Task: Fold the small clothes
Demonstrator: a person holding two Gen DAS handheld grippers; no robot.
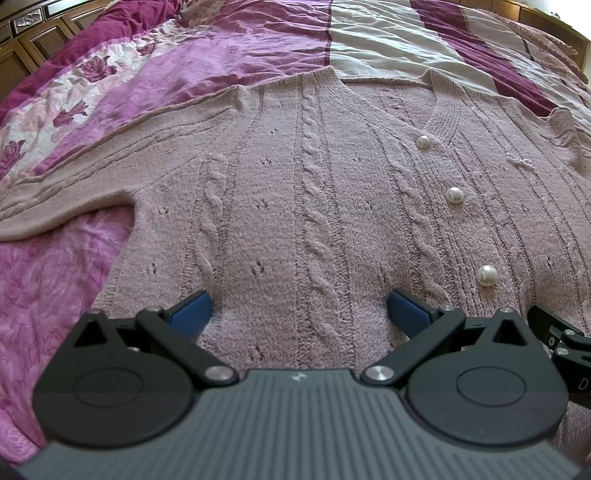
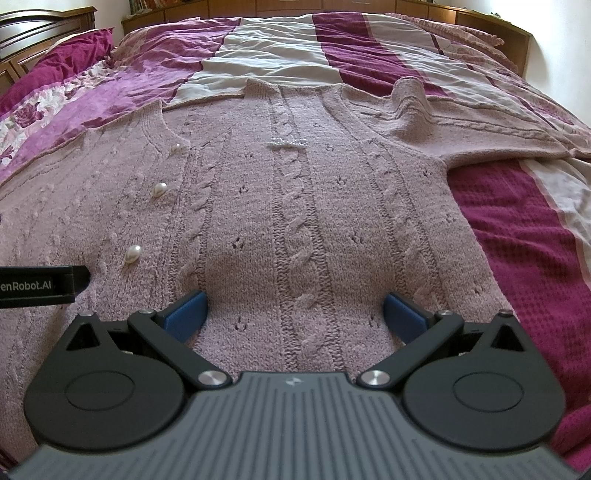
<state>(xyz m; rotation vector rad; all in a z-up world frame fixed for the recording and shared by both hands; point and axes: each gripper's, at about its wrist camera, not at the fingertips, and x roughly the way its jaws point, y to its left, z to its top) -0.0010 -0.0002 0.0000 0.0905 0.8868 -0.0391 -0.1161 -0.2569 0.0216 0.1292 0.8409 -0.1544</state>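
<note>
Nearest the left wrist camera, the left gripper [image 1: 299,314] is holding its blue-padded fingers [image 1: 190,314] spread wide over the lower hem of a dusty-pink cable-knit cardigan [image 1: 295,192], gripping nothing. In the right wrist view, the right gripper [image 2: 293,314] is likewise standing with its blue pads wide apart above the same hem, empty. At the left edge of that view the black body of the other tool is showing white lettering, cut off, reading "enRobot.AI" [image 2: 27,285].

The cardigan is lying face up and spread flat on a bed, hem toward the cameras and V-neck away. Raised cable columns are running up the knit, with small eyelet holes between them. Three round pearl-white buttons [image 1: 455,194] are sitting in a line down the front, and a small row of tiny white beads [image 2: 289,142] is lying on the chest. One sleeve [image 1: 74,177] is stretching out to the left, the other [image 2: 498,129] to the right.

Beyond it, a rumpled quilt in magenta, pale grey and rose-print patches [image 1: 221,48] is covering the bed, with dark wooden furniture [image 2: 48,29] behind
</note>
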